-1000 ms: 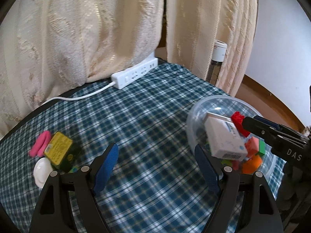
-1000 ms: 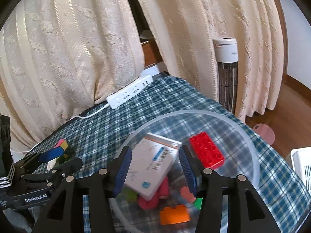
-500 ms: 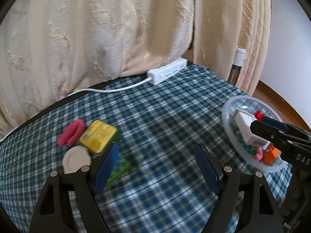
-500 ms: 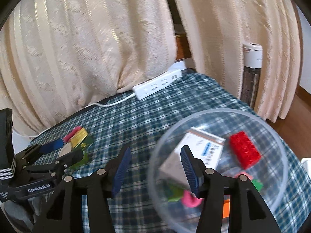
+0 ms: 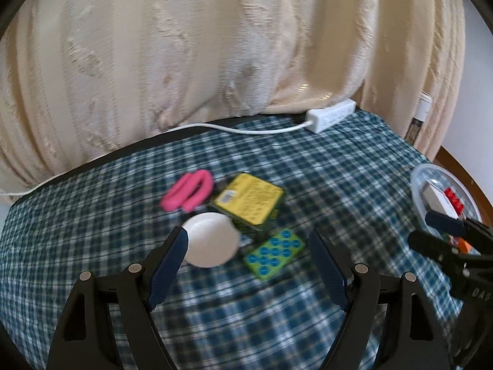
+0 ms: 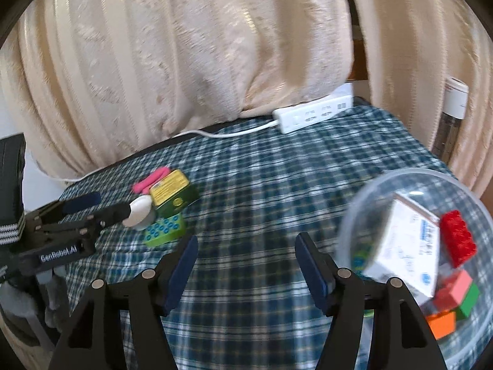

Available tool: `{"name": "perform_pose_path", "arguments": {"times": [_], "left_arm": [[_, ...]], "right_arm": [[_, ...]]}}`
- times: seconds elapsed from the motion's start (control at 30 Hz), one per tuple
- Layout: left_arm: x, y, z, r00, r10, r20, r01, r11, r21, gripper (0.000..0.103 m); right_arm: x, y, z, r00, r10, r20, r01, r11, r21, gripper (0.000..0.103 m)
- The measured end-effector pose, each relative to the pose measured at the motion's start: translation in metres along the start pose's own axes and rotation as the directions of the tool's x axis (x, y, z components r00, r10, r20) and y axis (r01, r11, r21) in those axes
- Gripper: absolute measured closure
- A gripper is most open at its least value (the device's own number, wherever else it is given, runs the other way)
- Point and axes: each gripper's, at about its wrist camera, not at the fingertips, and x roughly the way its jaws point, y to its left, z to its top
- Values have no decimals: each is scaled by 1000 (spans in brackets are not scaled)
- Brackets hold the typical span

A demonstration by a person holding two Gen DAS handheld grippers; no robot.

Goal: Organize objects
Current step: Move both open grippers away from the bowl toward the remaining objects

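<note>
Both grippers had swung leftward, fingers spread: the left gripper [image 5: 246, 265] faced the yellow box [image 5: 250, 201]; "GenRobot.AI" marked it.

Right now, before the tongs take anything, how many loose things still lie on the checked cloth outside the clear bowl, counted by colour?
Pink: 1, the pink item
Yellow: 1, the yellow box
White: 1, the white dish
Green with blue dots: 1, the green block
Total: 4
Not counted: the power strip at the far edge.

bare cloth [image 6: 252, 191] mid-table, bowl [image 6: 363, 203] right
</note>
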Motion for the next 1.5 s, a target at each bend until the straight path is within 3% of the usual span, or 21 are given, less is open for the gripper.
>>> {"name": "perform_pose_path", "arguments": {"times": [0.47,1.5], "left_arm": [[5,56,-2,999,37,-8,-37,993,-108,21],[32,87,-13,997,41,-66,-53,982,-184,21]], "right_arm": [[52,56,4,992,82,-98,-92,990,-104,25],[119,98,4,978,56,-199,-102,967,-233,25]]}}
